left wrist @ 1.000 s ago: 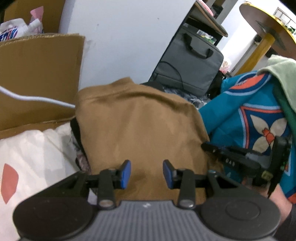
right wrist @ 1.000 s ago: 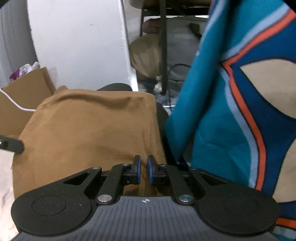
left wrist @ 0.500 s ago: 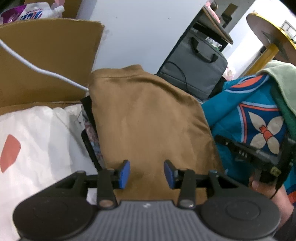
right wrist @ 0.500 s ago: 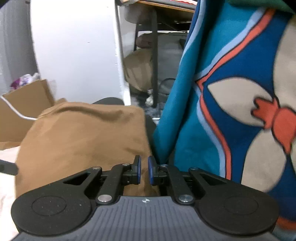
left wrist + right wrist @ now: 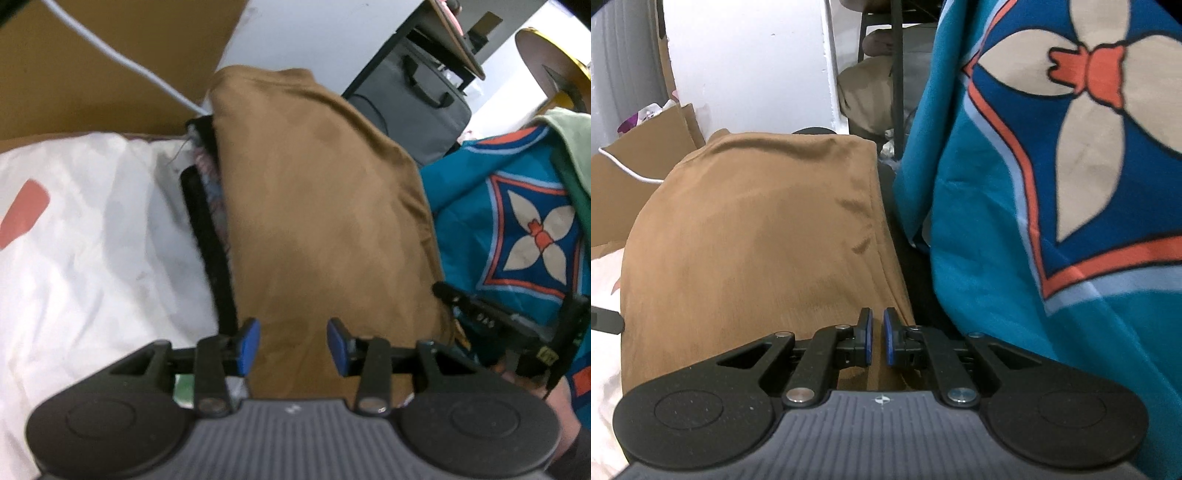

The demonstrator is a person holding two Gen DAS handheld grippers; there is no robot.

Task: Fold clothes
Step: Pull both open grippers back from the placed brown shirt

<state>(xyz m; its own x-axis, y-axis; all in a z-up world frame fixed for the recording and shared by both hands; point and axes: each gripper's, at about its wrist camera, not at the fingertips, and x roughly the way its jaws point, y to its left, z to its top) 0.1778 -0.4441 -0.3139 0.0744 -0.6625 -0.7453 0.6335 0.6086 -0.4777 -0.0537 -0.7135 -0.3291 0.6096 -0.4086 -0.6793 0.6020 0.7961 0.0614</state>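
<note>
While the folded tan garment [image 5: 317,206], soft and matte, tops a stack on white bedding [image 5: 92,240], left gripper [image 5: 293,345] gapes empty; right gripper [image 5: 877,338] nearly closed, gripping nothing.

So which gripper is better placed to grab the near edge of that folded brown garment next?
Probably the left gripper: its jaws stand apart over the brown garment. The right gripper is nearly shut, at the garment's right edge.
</note>
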